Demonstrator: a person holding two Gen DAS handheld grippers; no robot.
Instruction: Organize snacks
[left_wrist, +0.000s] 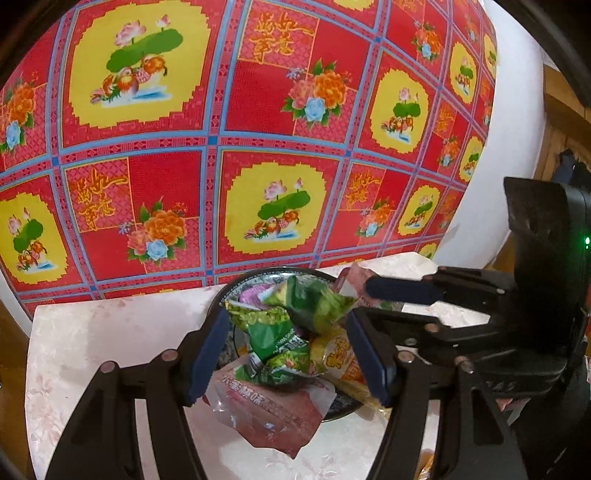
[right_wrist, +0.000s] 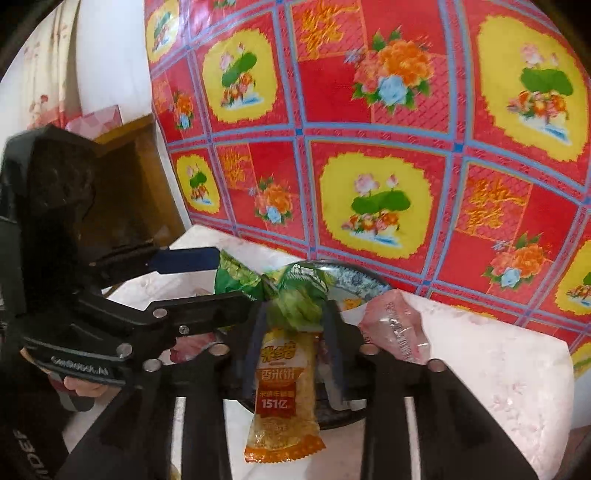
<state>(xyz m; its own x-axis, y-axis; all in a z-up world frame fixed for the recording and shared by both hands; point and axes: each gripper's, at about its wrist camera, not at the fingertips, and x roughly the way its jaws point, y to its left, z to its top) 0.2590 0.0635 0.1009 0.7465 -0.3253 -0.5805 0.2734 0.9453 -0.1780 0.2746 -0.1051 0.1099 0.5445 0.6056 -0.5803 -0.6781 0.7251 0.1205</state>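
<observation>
Left wrist view: the left gripper (left_wrist: 286, 350) stands with jaws spread wide, gripping nothing, poised over a dark-rimmed plate (left_wrist: 236, 284) at lower centre. The plate rests on a pale floral tabletop (left_wrist: 92, 343). Heaped on it are crinkled green snack packets (left_wrist: 291, 317), a yellow rice-cracker packet (left_wrist: 338, 356) at the right of the pile, and a pink translucent packet (left_wrist: 269, 410) overhanging the near rim. The right gripper (left_wrist: 364, 299) enters from the right of the frame, its fingers lying on either side of a pink wrapper edge; whether they pinch it cannot be told here.

Right wrist view: the right gripper (right_wrist: 293, 328) straddles the yellow rice-cracker packet (right_wrist: 286, 391) at lower centre, jaws close beside it; contact cannot be confirmed. The left gripper (right_wrist: 221, 280) crosses from the left of the frame.

Assessment: all packets appear light, air-puffed and glossy, likely slippery and prone to crumple, the contents brittle. Judged best grasped on the flat crimped end seals, with gentle pressure. A patterned red vinyl sheet (right_wrist: 369, 147) fills the background.
</observation>
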